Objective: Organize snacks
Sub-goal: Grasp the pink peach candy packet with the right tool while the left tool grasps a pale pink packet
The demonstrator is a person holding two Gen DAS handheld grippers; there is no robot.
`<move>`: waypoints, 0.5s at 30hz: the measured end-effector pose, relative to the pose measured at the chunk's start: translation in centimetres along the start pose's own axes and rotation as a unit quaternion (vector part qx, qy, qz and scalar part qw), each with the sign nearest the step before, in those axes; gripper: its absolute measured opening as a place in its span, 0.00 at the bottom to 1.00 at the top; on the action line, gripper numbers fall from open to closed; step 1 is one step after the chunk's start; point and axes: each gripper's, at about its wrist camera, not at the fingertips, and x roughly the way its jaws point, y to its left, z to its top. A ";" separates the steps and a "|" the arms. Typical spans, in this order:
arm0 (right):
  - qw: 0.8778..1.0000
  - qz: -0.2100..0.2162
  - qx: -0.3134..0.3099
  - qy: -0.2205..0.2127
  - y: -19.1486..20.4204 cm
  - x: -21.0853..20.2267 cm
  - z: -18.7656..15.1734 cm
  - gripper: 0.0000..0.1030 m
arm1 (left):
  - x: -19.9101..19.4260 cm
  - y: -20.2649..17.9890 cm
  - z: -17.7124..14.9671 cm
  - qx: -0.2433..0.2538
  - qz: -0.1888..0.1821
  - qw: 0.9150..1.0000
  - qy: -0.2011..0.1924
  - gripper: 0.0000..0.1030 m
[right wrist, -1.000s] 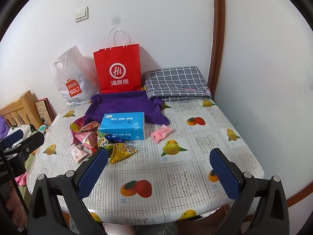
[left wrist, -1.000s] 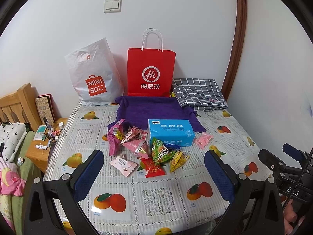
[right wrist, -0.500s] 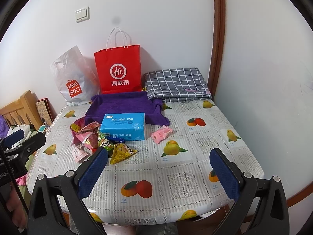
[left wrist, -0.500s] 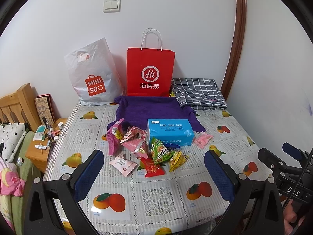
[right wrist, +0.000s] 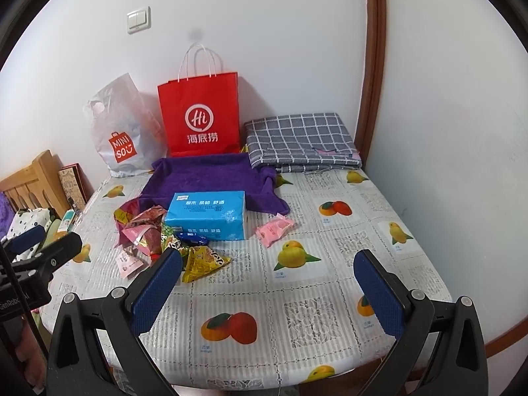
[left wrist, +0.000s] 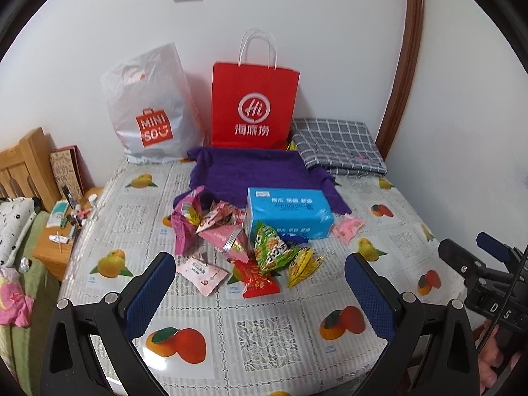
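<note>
Snacks (left wrist: 250,241) — beyond open left gripper (left wrist: 260,293)

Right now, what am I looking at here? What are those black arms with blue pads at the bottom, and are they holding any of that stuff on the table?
Those are two hand-held tools, not a robot. Each has a camera looking out between its fingers.

One picture comes from the left gripper, the other from the right gripper. Both are open and hold nothing.

On the fruit-print tablecloth lie a pile of snack packets, a blue tissue pack, a separate pink packet and a purple towel. At the back stand a red paper bag and a white Miniso bag, beside a folded checked cloth.
</note>
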 end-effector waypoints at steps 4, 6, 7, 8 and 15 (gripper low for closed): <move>1.000 -0.006 -0.003 0.017 -0.6 2.9 -0.6 0.99 | 2.6 1.4 -0.7 -0.014 0.001 1.000 0.018 1.00; 0.999 -0.009 -0.002 0.032 -1.2 5.0 -1.1 0.99 | 4.2 2.2 -1.1 -0.021 0.000 0.999 0.028 1.00; 0.999 -0.010 -0.002 0.037 -1.5 6.1 -1.3 0.99 | 5.1 2.7 -1.3 -0.022 0.001 0.999 0.035 1.00; 0.999 -0.010 -0.003 0.042 -1.5 6.9 -1.5 0.98 | 5.9 3.0 -1.4 -0.019 0.006 0.999 0.039 1.00; 0.997 0.007 0.011 0.078 -3.3 14.4 -2.0 0.87 | 11.2 5.2 -2.0 -0.010 0.041 0.996 0.074 1.00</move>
